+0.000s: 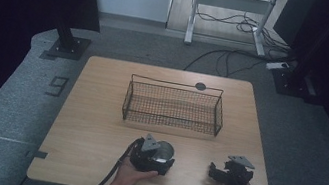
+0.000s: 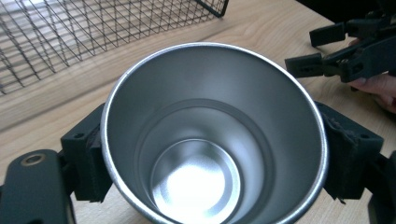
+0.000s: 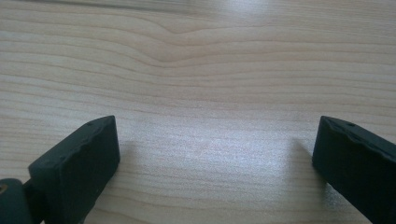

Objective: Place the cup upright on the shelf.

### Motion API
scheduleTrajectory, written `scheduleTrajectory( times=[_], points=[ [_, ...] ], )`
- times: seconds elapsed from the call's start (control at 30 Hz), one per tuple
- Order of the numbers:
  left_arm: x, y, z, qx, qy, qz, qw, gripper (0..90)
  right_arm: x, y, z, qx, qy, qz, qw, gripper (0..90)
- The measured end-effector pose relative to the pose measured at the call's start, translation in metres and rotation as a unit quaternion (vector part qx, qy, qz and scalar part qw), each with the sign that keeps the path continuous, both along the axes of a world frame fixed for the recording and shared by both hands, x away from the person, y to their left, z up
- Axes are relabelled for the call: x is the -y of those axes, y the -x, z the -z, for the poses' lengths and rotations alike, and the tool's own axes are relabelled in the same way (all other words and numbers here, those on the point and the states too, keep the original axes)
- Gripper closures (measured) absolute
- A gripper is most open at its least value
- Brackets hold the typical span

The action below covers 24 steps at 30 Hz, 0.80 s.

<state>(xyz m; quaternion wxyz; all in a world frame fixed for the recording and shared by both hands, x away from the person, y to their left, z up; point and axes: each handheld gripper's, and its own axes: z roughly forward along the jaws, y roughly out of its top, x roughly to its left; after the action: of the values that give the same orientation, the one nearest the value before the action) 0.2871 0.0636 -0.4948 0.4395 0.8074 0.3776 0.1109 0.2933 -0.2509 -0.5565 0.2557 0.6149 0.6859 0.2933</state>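
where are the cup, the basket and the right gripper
cup (image 2: 196, 179), left gripper view, on its inner bottom
basket (image 1: 174, 105), high view, on its mesh wall nearest the person
right gripper (image 1: 213, 170), high view, between its fingertips

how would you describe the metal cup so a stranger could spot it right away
On the wooden table, look in front of the black wire basket, near the front edge. The steel cup stands upright between the left gripper's jaws, open end up and empty, the one shiny silver thing among black parts.
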Motion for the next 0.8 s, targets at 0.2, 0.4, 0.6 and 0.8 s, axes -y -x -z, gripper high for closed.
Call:
scheduleTrajectory(
  times=[0.2,0.4,0.6,0.8],
  points=[
    [-0.007,0.002,-0.013,0.008,0.008,0.003,0.9999,14.9,0.000,0.000,0.000,0.000,0.000,0.000,1.0000,0.7],
    [-0.013,0.004,-0.025,0.016,0.014,0.003,0.9998,14.9,0.000,0.000,0.000,0.000,0.000,0.000,1.0000,0.7],
    [-0.019,0.005,-0.033,0.018,0.018,0.002,0.9997,14.9,0.000,0.000,0.000,0.000,0.000,0.000,1.0000,0.8],
    [-0.026,0.002,-0.040,0.021,0.027,-0.002,0.9994,14.9,0.000,0.000,0.000,0.000,0.000,0.001,1.0000,1.0]
  ],
)
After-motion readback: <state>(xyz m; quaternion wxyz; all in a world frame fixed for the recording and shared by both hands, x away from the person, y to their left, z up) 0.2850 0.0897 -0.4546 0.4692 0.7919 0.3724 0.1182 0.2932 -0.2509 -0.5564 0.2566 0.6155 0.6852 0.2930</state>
